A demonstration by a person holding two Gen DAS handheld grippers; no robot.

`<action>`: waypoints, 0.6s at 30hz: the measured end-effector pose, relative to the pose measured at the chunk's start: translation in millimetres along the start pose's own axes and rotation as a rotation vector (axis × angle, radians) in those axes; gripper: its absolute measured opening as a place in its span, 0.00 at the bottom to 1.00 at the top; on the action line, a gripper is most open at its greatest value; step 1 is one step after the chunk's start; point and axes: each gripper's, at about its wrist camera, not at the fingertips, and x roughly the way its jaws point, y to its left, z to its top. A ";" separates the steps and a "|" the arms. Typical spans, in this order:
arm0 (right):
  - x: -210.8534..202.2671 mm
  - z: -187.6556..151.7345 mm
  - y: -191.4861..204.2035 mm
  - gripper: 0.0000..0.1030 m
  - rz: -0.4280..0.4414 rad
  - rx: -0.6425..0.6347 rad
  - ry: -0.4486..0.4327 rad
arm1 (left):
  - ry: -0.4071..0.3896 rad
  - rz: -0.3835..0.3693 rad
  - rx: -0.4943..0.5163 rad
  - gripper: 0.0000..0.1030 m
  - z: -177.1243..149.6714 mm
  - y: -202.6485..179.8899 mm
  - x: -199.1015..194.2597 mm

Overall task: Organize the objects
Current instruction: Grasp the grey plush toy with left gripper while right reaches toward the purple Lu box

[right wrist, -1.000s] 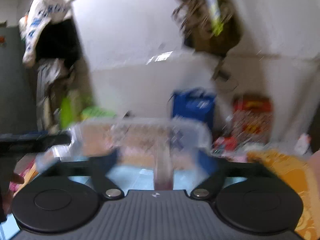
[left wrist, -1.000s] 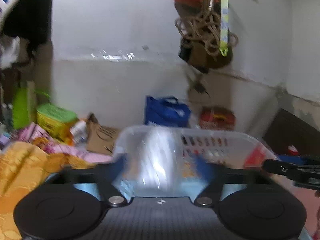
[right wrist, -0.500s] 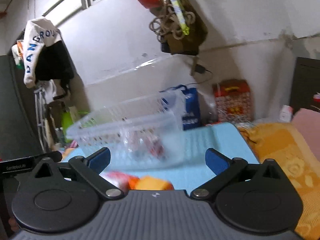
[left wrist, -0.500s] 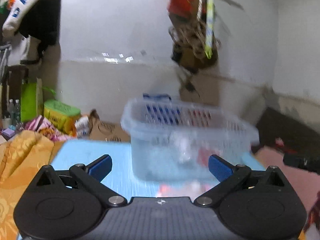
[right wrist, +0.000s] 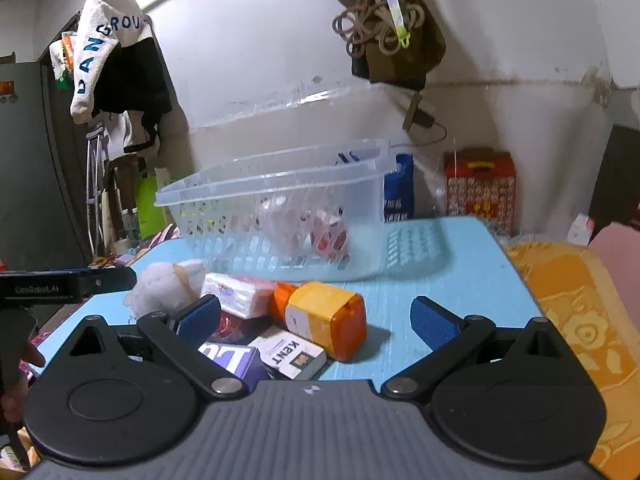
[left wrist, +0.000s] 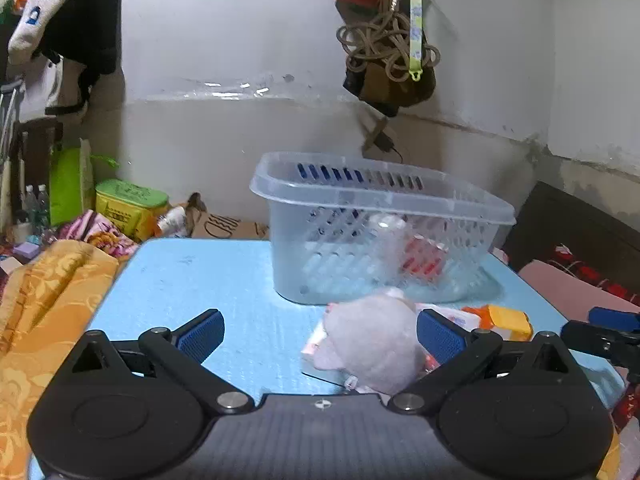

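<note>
Left cam: our left gripper (left wrist: 320, 334) is spread wide, holding nothing, with the plush toy (left wrist: 370, 348) just in front of the clear basket (left wrist: 380, 216) on the blue mat (left wrist: 192, 276).

Right cam: our right gripper (right wrist: 316, 318) is spread too, empty; orange bottle (right wrist: 324, 314) and KENT pack (right wrist: 290, 352) lie just in front of the basket (right wrist: 280, 204).

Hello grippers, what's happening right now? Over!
Both jaws open, holding nothing. Clear basket on blue mat, partly filled. Orange bottle, fluffy toy waiting outside.
</note>
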 end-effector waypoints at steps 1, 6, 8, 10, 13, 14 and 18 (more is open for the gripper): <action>0.8 -1.7 -1.2 1.00 -0.001 0.002 0.007 | 0.002 -0.006 0.008 1.00 -1.4 -3.4 0.8; 0.8 -6.3 -7.6 1.00 -0.017 0.014 0.017 | 0.000 -0.033 0.058 1.00 -6.4 -18.9 2.0; 0.5 -5.7 -9.8 1.00 -0.019 0.024 0.016 | 0.009 -0.045 0.060 1.00 -7.8 -21.8 3.9; -0.2 -6.0 -10.8 1.00 -0.022 0.027 0.014 | 0.020 -0.051 0.069 1.00 -10.1 -24.0 6.8; 0.0 -6.2 -9.7 1.00 -0.026 0.030 0.024 | 0.039 -0.042 0.059 1.00 -12.7 -23.8 12.2; 0.2 -6.1 -8.7 1.00 -0.013 0.030 0.039 | 0.043 -0.042 0.052 1.00 -12.9 -23.3 13.4; -0.7 -6.9 -0.8 1.00 0.059 0.009 0.071 | 0.043 -0.036 0.056 1.00 -13.0 -26.1 16.3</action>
